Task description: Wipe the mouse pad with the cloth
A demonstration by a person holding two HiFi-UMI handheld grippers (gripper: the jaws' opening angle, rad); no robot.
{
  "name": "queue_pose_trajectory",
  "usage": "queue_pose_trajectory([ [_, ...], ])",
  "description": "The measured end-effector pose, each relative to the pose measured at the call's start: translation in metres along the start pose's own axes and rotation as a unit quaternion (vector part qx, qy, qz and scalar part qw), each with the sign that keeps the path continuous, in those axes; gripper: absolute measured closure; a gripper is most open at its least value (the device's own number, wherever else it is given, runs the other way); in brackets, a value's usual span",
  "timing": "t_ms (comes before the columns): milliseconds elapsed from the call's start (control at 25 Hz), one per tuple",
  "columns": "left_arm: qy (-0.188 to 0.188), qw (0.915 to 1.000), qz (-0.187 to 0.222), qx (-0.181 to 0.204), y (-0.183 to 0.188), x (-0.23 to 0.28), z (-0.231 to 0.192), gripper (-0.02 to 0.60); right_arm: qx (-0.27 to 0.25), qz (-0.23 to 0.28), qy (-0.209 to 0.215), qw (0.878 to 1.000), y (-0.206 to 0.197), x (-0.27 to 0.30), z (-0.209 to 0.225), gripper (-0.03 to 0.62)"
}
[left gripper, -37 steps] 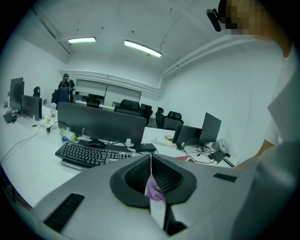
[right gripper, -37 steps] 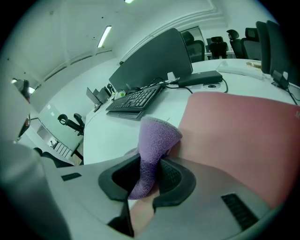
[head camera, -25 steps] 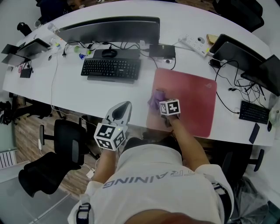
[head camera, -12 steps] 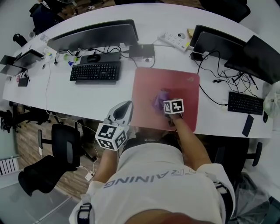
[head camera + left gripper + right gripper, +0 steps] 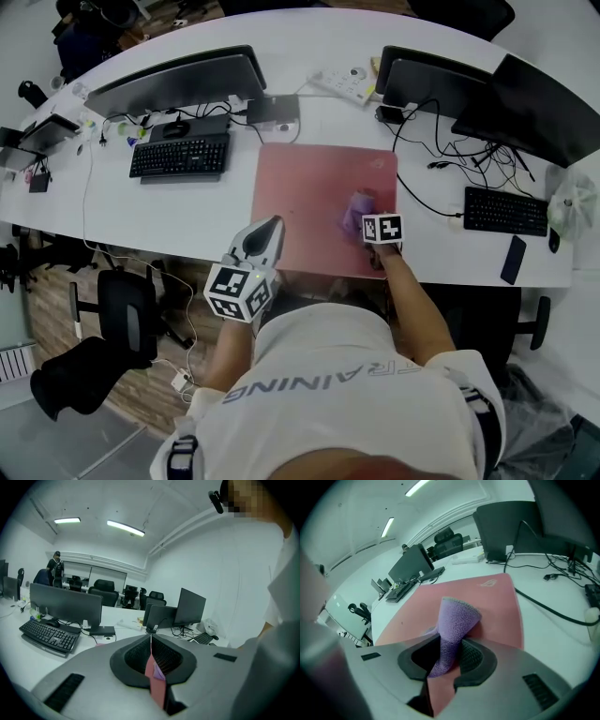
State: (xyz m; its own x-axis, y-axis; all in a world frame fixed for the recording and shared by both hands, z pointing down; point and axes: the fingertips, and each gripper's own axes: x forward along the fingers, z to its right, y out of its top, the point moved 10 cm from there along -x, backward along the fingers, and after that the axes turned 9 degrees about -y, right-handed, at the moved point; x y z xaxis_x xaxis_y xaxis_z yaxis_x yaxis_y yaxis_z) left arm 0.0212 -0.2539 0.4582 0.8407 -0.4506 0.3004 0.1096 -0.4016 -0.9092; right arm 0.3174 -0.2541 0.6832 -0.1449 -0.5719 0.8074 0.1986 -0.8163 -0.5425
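- The purple cloth (image 5: 452,620) is lying on the right part of the red mouse pad (image 5: 305,202).
- The right gripper (image 5: 446,656) is pinching the cloth.
- The left gripper (image 5: 151,641) is hovering by the pad's near left corner, jaws pressed together on nothing.

The right gripper (image 5: 367,219) stands over the right side of the pad (image 5: 305,187), near its front edge. Its jaws are pinched on the cloth (image 5: 453,620), which bunches up out of them. The bare right forearm (image 5: 412,305) reaches straight out from the torso to it. The left gripper (image 5: 268,229) is held raised by the pad's front left corner, jaws pressed together with nothing between them. The left arm (image 5: 230,342) is bent close to the body.
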Motion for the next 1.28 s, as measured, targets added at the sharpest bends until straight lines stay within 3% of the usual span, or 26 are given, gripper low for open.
queue_pose_trajectory([
  [440, -0.035, 0.9993, -0.002, -0.012, -0.011, 0.023, 0.020, 0.549, 0.072, 0.015, -0.064, 0.995, -0.025, -0.045, 0.083, 0.482],
  [800, -0.063, 0.9979, 0.007, -0.011, -0.009, 0.018, 0.017, 0.549, 0.091, 0.005, -0.135, 0.987, -0.040, -0.067, 0.108, 0.485],
  [960, -0.061, 0.9981, 0.005, -0.010, -0.008, -0.009, -0.002, 0.549, 0.097, 0.036, -0.144, 0.984, -0.034, -0.083, 0.077, 0.490],
  [1280, -0.043, 0.9989, 0.010, -0.016, -0.008, -0.085, -0.064, 0.549, 0.066, 0.087, -0.067, 0.992, -0.005, -0.078, -0.065, 0.490],
])
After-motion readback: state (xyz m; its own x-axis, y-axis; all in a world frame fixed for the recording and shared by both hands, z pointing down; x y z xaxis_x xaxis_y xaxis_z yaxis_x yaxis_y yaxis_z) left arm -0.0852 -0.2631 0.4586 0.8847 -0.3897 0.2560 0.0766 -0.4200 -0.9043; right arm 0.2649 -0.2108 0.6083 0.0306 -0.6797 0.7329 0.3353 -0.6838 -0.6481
